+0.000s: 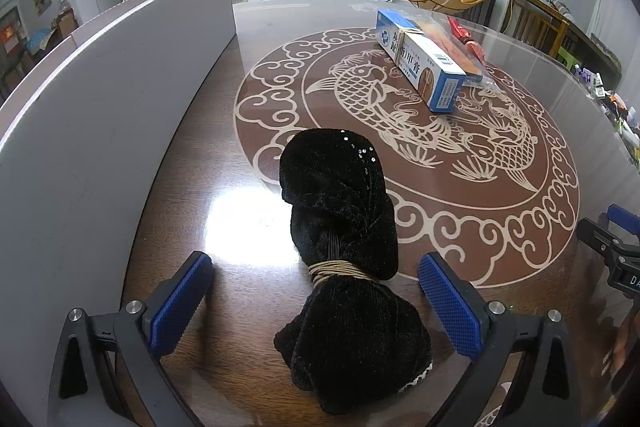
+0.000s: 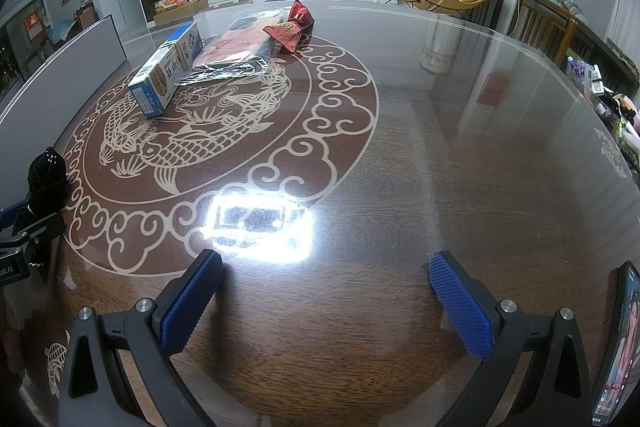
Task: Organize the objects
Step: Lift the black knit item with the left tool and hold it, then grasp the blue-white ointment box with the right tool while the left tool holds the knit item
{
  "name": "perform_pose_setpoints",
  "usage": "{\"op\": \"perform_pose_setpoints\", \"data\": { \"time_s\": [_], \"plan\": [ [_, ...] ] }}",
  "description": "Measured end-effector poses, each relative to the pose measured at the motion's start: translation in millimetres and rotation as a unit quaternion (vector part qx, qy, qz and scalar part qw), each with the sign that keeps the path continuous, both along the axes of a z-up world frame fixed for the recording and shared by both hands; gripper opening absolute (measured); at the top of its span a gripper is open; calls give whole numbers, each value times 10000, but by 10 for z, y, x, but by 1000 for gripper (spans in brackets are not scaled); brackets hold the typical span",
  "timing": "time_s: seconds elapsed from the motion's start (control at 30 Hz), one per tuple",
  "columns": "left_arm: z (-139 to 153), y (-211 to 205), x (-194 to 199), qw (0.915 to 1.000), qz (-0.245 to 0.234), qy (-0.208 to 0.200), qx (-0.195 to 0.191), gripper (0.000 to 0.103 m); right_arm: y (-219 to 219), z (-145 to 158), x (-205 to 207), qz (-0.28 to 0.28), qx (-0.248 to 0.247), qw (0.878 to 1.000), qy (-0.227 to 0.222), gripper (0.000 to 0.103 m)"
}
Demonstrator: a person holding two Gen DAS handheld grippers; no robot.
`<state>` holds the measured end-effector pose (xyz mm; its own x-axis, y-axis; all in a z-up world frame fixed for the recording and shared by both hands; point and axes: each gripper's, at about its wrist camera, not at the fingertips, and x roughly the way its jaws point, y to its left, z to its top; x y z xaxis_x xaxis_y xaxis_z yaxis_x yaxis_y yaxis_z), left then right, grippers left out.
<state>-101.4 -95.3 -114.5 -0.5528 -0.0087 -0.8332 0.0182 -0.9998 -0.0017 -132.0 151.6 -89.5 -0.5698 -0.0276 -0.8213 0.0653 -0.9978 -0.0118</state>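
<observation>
A black velvet bundle (image 1: 344,251), tied at its waist with tan cord, lies on the glass-topped table between the fingers of my left gripper (image 1: 316,291). The left jaws are open wide and do not touch it. The bundle also shows at the far left of the right wrist view (image 2: 47,175). My right gripper (image 2: 326,291) is open and empty above bare table. A blue and white box (image 1: 424,67) lies further back, also in the right wrist view (image 2: 168,75). Beside it lie a plastic-wrapped packet (image 2: 234,55) and a red pouch (image 2: 290,31).
A tall white panel (image 1: 100,115) stands along the left side of the table. The brown table carries a fish-pattern decal (image 2: 192,131) under glass. A phone (image 2: 618,351) stands at the right edge. Chairs and clutter lie beyond the far right edge.
</observation>
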Motion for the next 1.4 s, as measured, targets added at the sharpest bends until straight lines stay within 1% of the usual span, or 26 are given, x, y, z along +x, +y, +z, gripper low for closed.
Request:
{"op": "perform_pose_setpoints", "data": {
  "time_s": [0.43, 0.5, 0.53, 0.6, 0.63, 0.7, 0.73, 0.8, 0.83, 0.93, 0.97, 1.03, 1.07, 1.1, 1.13, 1.17, 1.2, 1.27, 1.33, 1.4],
  "plan": [
    [-3, 3, 6, 10000, 7, 5, -5, 103, -21, 21, -51, 52, 12, 10000, -61, 103],
    [-4, 5, 6, 10000, 8, 6, -5, 103, -95, 171, -108, 100, -32, 9997, 212, 103],
    [-5, 6, 6, 10000, 8, 5, -5, 103, -174, 306, -167, 201, -184, 9989, 393, 103],
    [-6, 8, 6, 10000, 9, 5, -4, 103, -415, 529, -352, 488, -405, 9966, 532, 103],
    [-6, 9, 6, 10000, 10, 6, -4, 103, -601, 625, -492, 690, -477, 9951, 527, 103],
    [-7, 9, 8, 10000, 7, 6, 4, 103, -962, 709, -750, 1039, -477, 9925, 430, 103],
    [-5, 7, 11, 10000, 2, 9, 11, 103, -1172, 715, -892, 1205, -432, 9911, 357, 103],
    [-4, 10, 14, 10000, -5, 12, 3, 103, -1484, 662, -1110, 1370, -276, 9899, 236, 103],
    [-4, 8, 14, 10000, -6, 13, 6, 103, -1627, 619, -1209, 1411, -111, 9897, 200, 103],
    [-7, 6, 12, 10000, -5, 15, 7, 103, -1888, 446, -1439, 1450, 396, 9886, 20, 103],
    [-8, 6, 13, 10000, -4, 15, 7, 103, -1924, 394, -1494, 1459, 484, 9881, -59, 103],
    [-8, 6, 12, 10000, -6, 14, 9, 103, -1954, 262, -1573, 1472, 571, 9872, -233, 97],
    [-13, 3, 15, 10000, -5, 14, 10, 103, -1953, 198, -1603, 1485, 530, 9868, -354, 83],
    [-13, 2, 15, 10000, -4, 14, 10, 103, -1923, 129, -1636, 1475, 419, 9867, -541, 63],
    [-13, 2, 14, 10000, -4, 13, 9, 103, -1893, 94, -1624, 1446, 346, 9871, -597, 55],
    [-12, 3, 15, 10000, -4, 14, 9, 103, -1850, 102, -1605, 1384, 255, 9887, -520, 45],
    [-12, 3, 15, 10000, -4, 14, 10, 103, -1831, 101, -1591, 1340, 303, 9893, -490, 26],
    [-13, 3, 14, 10000, -3, 14, 10, 103, -1767, 106, -1514, 1411, 110, 9887, -496, 22],
    [-13, 2, 14, 10000, -3, 14, 10, 103, -1706, 127, -1407, 1459, -24, 9881, -481, 22],
    [-14, 3, 14, 10000, -2, 14, 10, 103, -1597, 168, -1244, 1472, -338, 9874, -468, 22]
  ]
}}
